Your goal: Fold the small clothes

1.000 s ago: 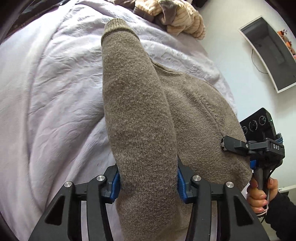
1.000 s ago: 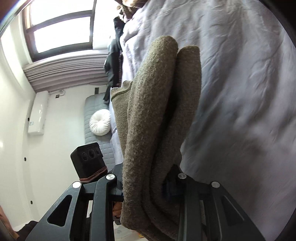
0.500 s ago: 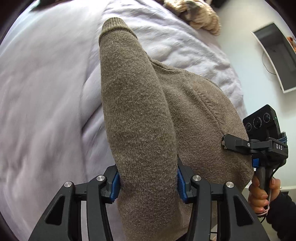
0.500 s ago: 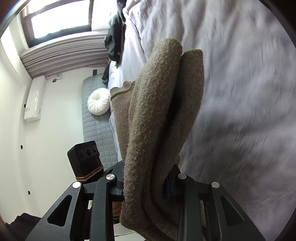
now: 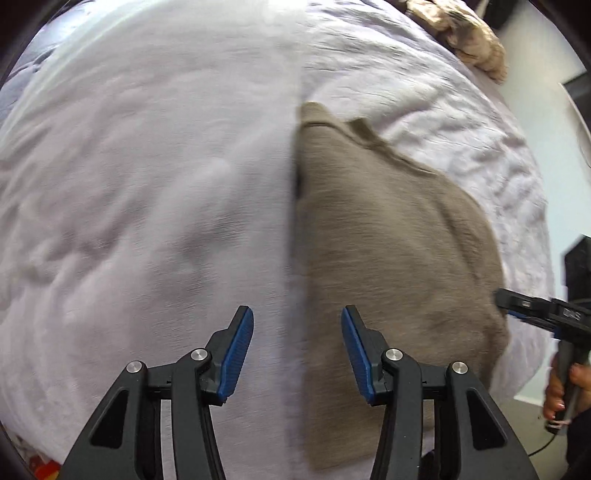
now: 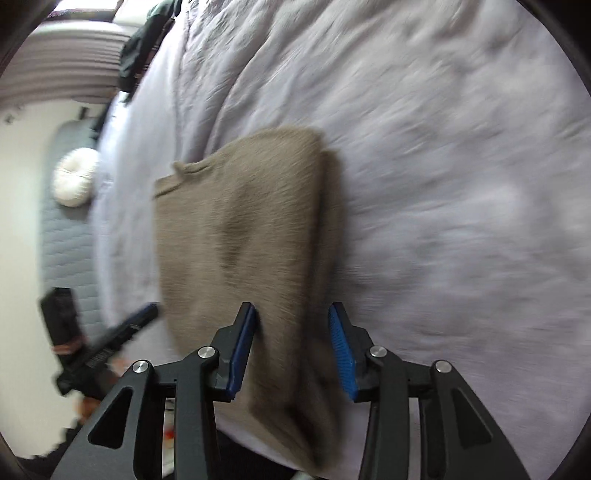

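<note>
A brown knitted sweater (image 5: 388,240) lies folded flat on the pale lilac bed cover (image 5: 147,184). My left gripper (image 5: 296,314) hovers open over the sweater's left edge, with nothing between its blue pads (image 5: 236,350). In the right wrist view the same sweater (image 6: 240,229) lies on the cover (image 6: 443,147). My right gripper (image 6: 291,308) hangs over its near right edge. Its jaws are opening and the pads (image 6: 341,343) stand clear of the cloth below. Each gripper shows in the other's view: the right gripper (image 5: 535,314), the left gripper (image 6: 110,339).
A beige striped heap of clothes (image 5: 461,33) lies at the bed's far corner. A person's hand (image 5: 561,391) holds the right gripper's handle off the bed's edge. A round white cushion (image 6: 74,181) rests on a grey quilted pad (image 6: 66,251). A dark garment (image 6: 144,55) hangs beyond.
Both grippers were shut on the lifted sweater; now they have let go and it lies flat on the bed. The left gripper has slid left, off the cloth.
</note>
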Motion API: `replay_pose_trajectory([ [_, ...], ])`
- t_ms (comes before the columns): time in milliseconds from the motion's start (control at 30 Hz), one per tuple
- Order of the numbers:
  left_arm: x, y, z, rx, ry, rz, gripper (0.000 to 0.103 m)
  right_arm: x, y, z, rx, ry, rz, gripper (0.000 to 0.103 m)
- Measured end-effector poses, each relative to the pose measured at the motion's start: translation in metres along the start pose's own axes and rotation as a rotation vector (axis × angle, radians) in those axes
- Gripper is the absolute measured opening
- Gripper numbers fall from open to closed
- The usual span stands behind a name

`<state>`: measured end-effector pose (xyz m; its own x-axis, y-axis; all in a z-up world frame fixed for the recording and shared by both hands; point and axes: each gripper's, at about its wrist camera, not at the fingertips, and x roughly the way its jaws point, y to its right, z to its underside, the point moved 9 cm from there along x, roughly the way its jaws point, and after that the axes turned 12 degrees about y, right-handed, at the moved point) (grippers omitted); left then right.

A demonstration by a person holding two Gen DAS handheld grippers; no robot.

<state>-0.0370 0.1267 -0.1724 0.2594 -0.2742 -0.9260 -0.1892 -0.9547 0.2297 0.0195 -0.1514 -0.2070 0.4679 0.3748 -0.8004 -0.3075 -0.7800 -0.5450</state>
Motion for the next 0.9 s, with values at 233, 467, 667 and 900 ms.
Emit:
replay_pose_trajectory([
  [233,-0.012,0.006,0.012,0.034,-0.001,0.013,0.051,-0.035,-0.033,0.012,-0.179,0.081,0.043,0.014],
  [467,0.002,0.026,0.029,0.118,-0.031,-0.015,0.051,-0.021,-0.028,0.065,-0.272,0.014,0.091,0.014],
  [667,0.002,0.025,0.030,0.121,-0.050,0.005,0.053,0.001,0.012,0.069,-0.186,-0.011,0.148,0.010],
  [900,0.000,0.026,0.033,0.130,-0.047,0.003,0.053,0.012,0.007,0.074,-0.220,-0.036,0.183,0.010],
])
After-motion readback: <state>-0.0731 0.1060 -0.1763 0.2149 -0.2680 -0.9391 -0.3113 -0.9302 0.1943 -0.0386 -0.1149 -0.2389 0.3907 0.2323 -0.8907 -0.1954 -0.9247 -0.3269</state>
